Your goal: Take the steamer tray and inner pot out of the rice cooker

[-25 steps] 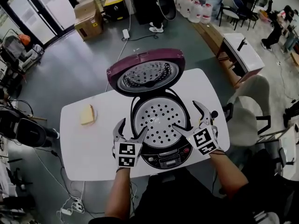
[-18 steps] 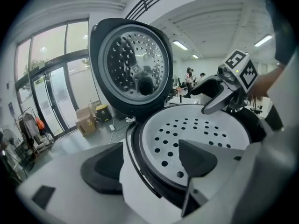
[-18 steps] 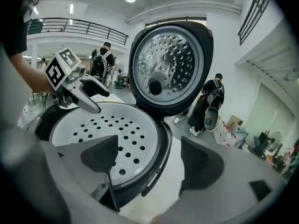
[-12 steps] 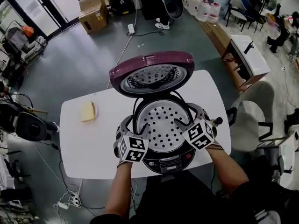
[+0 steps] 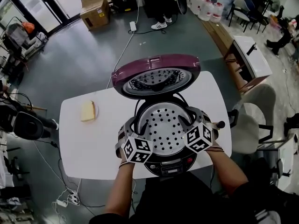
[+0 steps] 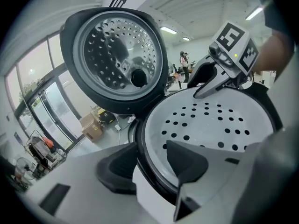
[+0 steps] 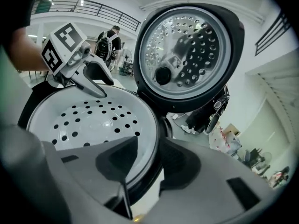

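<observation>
While the steamer tray (image 5: 163,129) sits in the rice cooker (image 5: 170,164) on the counter (image 5: 88,143), left gripper (image 6: 152,160) and right gripper (image 7: 149,157) straddle opposite rim sides for 1 level lift; jaws have just been closing, slightly spread, not yet pinching.

Bright, even indoor light from ceiling strips (image 6: 168,30) and windows (image 6: 42,92); glare on the lid (image 7: 187,50); soft shadows. Gripper views bend hard, dark at corners, near jaws blurred; head view curves at edges

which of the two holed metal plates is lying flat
The steamer tray down in the rice cooker; the other holed plate lines the raised lid, tilted up.
</observation>
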The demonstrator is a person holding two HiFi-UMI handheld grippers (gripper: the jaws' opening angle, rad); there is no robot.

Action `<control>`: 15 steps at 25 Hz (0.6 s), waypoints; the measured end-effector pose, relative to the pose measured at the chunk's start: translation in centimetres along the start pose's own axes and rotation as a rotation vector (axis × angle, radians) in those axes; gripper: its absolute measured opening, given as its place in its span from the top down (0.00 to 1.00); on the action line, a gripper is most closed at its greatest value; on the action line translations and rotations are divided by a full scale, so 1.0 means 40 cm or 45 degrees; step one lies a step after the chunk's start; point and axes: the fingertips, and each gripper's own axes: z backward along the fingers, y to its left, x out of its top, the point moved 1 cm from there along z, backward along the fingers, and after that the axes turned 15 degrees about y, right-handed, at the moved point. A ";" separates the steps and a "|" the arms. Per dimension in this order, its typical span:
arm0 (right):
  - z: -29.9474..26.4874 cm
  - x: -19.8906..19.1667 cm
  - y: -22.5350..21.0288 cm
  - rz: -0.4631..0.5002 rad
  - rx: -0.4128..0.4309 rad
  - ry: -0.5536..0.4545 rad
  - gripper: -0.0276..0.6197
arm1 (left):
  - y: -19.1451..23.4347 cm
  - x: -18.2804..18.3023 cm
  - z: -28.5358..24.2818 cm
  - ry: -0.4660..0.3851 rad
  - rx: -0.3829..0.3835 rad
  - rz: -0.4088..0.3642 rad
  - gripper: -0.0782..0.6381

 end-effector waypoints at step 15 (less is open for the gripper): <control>0.031 0.008 -0.023 -0.053 -0.069 -0.053 0.82 | 0.015 0.028 0.029 -0.040 0.075 0.041 0.77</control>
